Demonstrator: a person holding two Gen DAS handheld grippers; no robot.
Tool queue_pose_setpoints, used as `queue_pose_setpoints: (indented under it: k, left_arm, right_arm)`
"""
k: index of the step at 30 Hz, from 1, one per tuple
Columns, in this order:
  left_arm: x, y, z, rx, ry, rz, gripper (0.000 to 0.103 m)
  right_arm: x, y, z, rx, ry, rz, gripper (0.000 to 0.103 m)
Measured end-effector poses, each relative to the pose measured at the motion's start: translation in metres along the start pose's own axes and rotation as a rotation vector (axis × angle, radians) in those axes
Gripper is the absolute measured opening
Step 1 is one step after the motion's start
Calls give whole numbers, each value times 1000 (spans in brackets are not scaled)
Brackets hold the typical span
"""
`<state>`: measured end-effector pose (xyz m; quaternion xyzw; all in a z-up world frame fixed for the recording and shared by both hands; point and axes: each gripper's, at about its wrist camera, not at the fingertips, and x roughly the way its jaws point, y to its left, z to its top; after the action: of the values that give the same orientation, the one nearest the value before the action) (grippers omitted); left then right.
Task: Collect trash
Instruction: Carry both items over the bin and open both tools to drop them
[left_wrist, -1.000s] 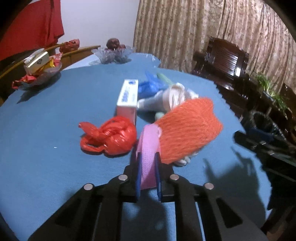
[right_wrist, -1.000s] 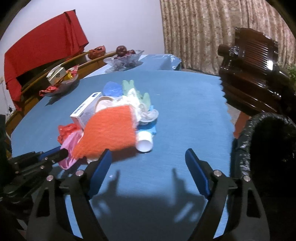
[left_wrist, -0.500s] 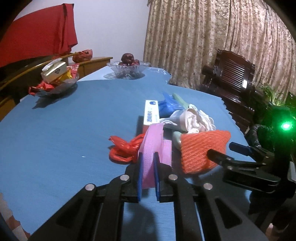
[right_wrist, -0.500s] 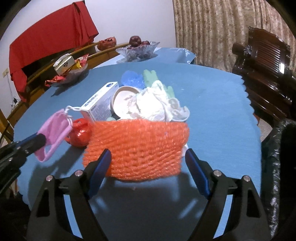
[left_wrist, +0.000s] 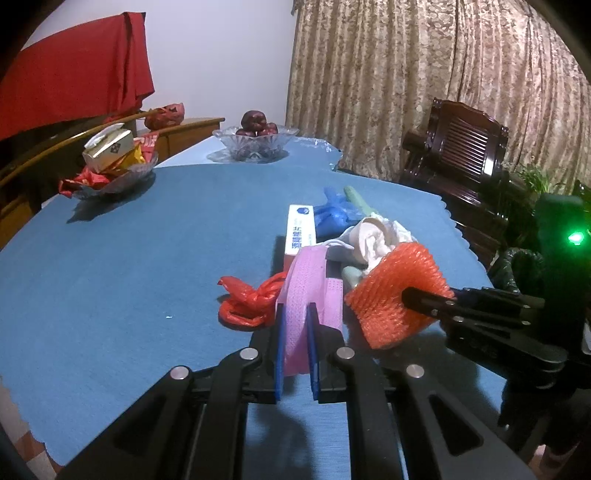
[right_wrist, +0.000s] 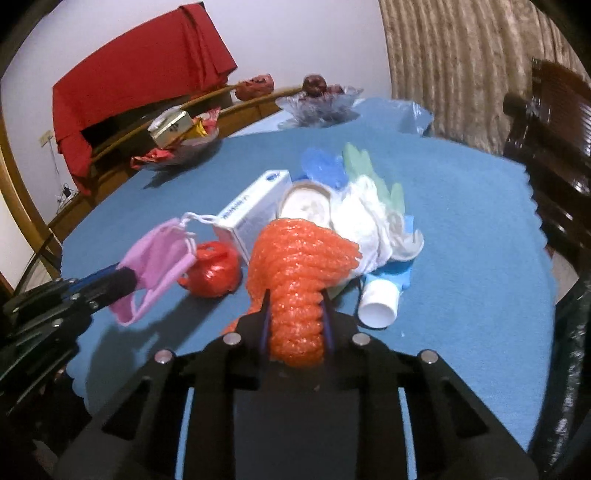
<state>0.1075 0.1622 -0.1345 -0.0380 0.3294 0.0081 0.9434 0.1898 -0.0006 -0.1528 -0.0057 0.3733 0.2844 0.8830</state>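
From the left wrist, the left gripper (left_wrist: 295, 347) pinches one pink face mask (left_wrist: 308, 284) just in front of the white box (left_wrist: 300, 232), one red bag (left_wrist: 251, 301) beside it. From the right wrist, the right gripper (right_wrist: 295, 321) squeezes one orange foam net (right_wrist: 299, 269) in front of the box (right_wrist: 255, 214); one white tube (right_wrist: 380, 301), crumpled tissue (right_wrist: 365, 218) and two glass bowls sit around.

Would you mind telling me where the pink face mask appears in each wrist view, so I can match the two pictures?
Left wrist view: the pink face mask sits bottom center, pinched in the left tool.
Right wrist view: the same mask hangs at the left, off the tabletop, from the left tool entering there.
Shared landmark: the white and blue box lies just beyond the mask in both views.
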Motion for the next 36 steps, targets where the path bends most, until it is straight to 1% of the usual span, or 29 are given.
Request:
queue_pose_setpoints:
  k: [4, 10, 18, 23, 29, 36]
  left_arm:
    - [-7, -7, 6, 5, -18, -6, 11]
    - [-20, -28, 15, 21, -43, -30, 11]
    - [-36, -77, 25, 62, -69, -117, 11]
    - [-38, -115, 31, 101, -75, -192, 11]
    - [-36, -172, 38, 167, -83, -296, 11]
    - [-25, -234, 33, 224, -53, -394, 11]
  right_arm:
    - [-32, -2, 3, 6, -48, -1, 22]
    - [-82, -14, 4, 23, -118, -29, 23]
    - [-151, -54, -1, 114, -202, -88, 23]
    - [-191, -87, -12, 154, -241, -186, 23]
    - [-225, -126, -35, 206, -244, -310, 23]
    - [-255, -174, -69, 279, -234, -438, 23]
